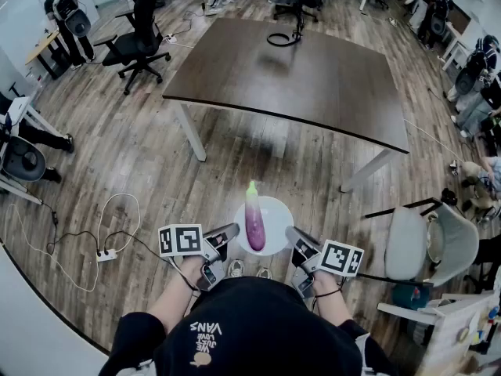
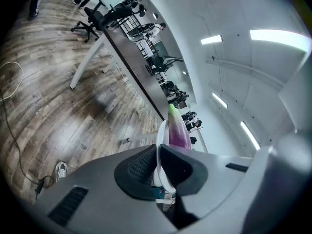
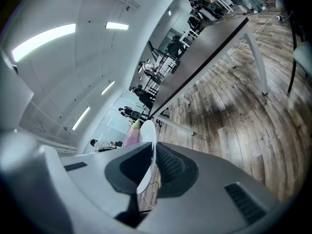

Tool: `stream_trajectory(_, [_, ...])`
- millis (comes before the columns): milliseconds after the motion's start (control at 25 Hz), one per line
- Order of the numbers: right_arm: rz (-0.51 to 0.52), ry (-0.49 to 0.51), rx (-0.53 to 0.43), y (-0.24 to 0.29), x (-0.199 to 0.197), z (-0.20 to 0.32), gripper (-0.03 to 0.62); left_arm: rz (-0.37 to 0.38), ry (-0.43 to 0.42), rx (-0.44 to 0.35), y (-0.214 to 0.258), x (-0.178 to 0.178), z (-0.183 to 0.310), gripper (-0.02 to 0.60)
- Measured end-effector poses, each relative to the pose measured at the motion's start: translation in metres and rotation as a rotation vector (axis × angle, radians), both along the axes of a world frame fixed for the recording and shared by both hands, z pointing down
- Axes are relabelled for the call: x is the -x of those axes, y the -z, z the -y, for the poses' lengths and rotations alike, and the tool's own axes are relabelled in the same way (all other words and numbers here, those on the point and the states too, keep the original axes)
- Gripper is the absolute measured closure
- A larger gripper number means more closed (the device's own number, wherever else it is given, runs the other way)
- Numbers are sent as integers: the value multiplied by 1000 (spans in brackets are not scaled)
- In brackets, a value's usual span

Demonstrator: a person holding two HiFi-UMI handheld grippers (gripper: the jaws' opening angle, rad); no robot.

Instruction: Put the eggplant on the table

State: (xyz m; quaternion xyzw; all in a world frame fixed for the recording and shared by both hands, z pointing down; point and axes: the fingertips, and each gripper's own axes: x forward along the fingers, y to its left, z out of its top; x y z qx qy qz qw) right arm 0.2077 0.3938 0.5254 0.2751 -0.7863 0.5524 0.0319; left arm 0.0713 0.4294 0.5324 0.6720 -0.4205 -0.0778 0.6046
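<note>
A purple eggplant [image 1: 254, 222] with a green stem lies on a round white plate [image 1: 275, 211] held in the air above the wooden floor. My left gripper [image 1: 232, 234] is shut on the plate's left rim [image 2: 159, 152], and my right gripper [image 1: 291, 236] is shut on its right rim [image 3: 147, 152]. The eggplant [image 2: 178, 130] shows past the left jaws, and the eggplant [image 3: 131, 135] peeks beyond the plate in the right gripper view. A dark brown table [image 1: 313, 77] on white legs stands ahead, some way beyond the plate.
A black coil [image 1: 283, 37] lies on the table's far edge. Black office chairs [image 1: 137, 41] stand at the left, a grey chair [image 1: 427, 245] at the right. A power strip and cable [image 1: 106, 251] trail on the floor at the left. People sit along the right edge [image 1: 477, 92].
</note>
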Motion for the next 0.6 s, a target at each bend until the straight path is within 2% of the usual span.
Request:
stream_trajectory(360, [-30,-8,6,-3,6,-2,559,-1,-12,1,-2,9,0,549])
stream_trajectory(600, [-13,-24,0,-3,8,0,559,-9,-18,2,-4,9,2,549])
